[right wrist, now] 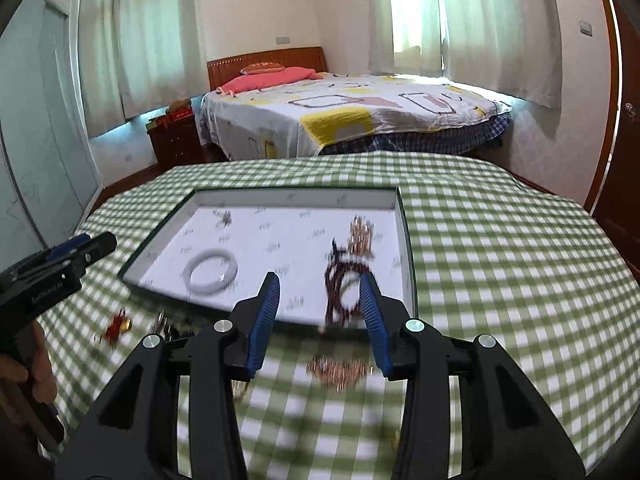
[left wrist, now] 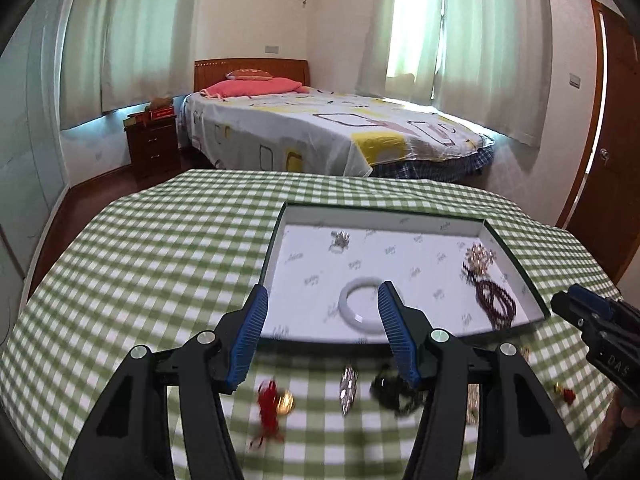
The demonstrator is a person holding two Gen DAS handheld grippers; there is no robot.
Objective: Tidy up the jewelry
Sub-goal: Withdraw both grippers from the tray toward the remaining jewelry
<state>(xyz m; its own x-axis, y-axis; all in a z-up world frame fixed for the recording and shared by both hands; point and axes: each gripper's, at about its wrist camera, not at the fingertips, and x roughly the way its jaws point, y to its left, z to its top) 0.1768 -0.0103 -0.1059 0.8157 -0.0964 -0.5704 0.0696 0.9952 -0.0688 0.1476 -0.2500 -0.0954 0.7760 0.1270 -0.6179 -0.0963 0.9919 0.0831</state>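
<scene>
A shallow white-lined tray (left wrist: pixel 380 216) (right wrist: pixel 296 197) lies on the green checked cloth. It holds a white bangle (left wrist: pixel 362 307) (right wrist: pixel 210 272), a silver piece (left wrist: pixel 340 240), a gold flower piece (left wrist: pixel 480 258) (right wrist: pixel 362 236) and a dark red bead bracelet (left wrist: pixel 496 304) (right wrist: pixel 335 284). My left gripper (left wrist: pixel 323 292) hovers open over the tray's near edge, nothing in it. My right gripper (right wrist: pixel 320 280) is open above the near right corner, the beads beyond its fingers and untouched. On the cloth lie a red knot charm (left wrist: pixel 274 400) (right wrist: pixel 118 324), a silver pendant (left wrist: pixel 348 388), a dark bead string (left wrist: pixel 396 394) and a rose-gold chain (right wrist: pixel 340 372).
The checked table (left wrist: pixel 160 260) ends shortly beyond the tray. Behind it stand a bed (left wrist: pixel 340 132), a dark nightstand (left wrist: pixel 154 148) and a wooden door (left wrist: pixel 612 160) at right. A hand (right wrist: pixel 36 368) holds the left gripper's handle. Small gold and red bits (left wrist: pixel 564 392) lie at the right.
</scene>
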